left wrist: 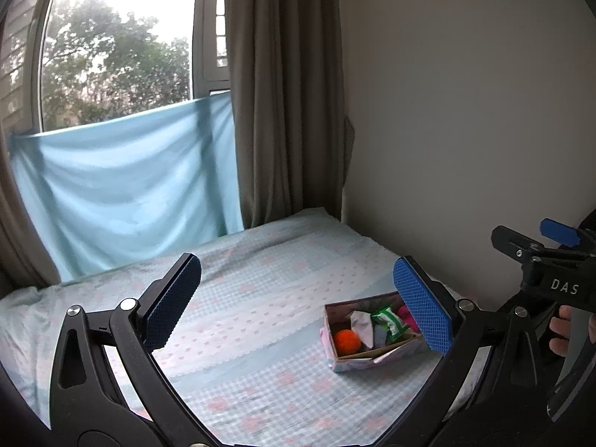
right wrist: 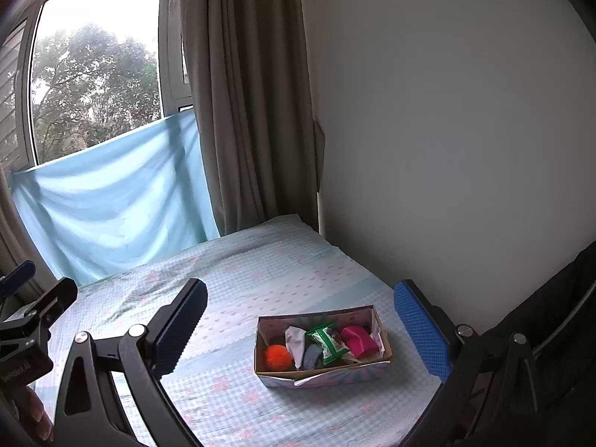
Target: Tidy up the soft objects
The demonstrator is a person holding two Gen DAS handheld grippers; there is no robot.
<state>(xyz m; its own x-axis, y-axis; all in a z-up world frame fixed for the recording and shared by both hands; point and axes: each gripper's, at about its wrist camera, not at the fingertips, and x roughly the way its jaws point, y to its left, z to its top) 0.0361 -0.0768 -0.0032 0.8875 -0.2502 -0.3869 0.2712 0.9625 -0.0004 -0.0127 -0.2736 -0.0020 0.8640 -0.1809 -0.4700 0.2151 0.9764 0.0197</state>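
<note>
- One open rectangular cardboard box (right wrist: pixel 322 370) with a pale patterned outside, on the bed.
- One fuzzy orange pompom ball (right wrist: pixel 278 357) inside it.
- One crumpled white cloth piece (right wrist: pixel 295 339) inside it.
- One small grey fabric piece (right wrist: pixel 312 357) inside it.
- One green-and-white plastic packet (right wrist: pixel 327 339) inside it.
- One magenta pink rolled cloth (right wrist: pixel 358 341) inside it.
- One bed (right wrist: pixel 238 283) with a light blue checked sheet dotted with pink flowers.
- One taupe pleated curtain (right wrist: pixel 246 93).
- One light blue cloth (right wrist: pixel 111 201) hung across the window.
- One window (right wrist: pixel 93 82).
- Two black handheld grippers with blue padded fingers: the left gripper (left wrist: pixel 298 301) and the right gripper (right wrist: pixel 301 327).
</note>
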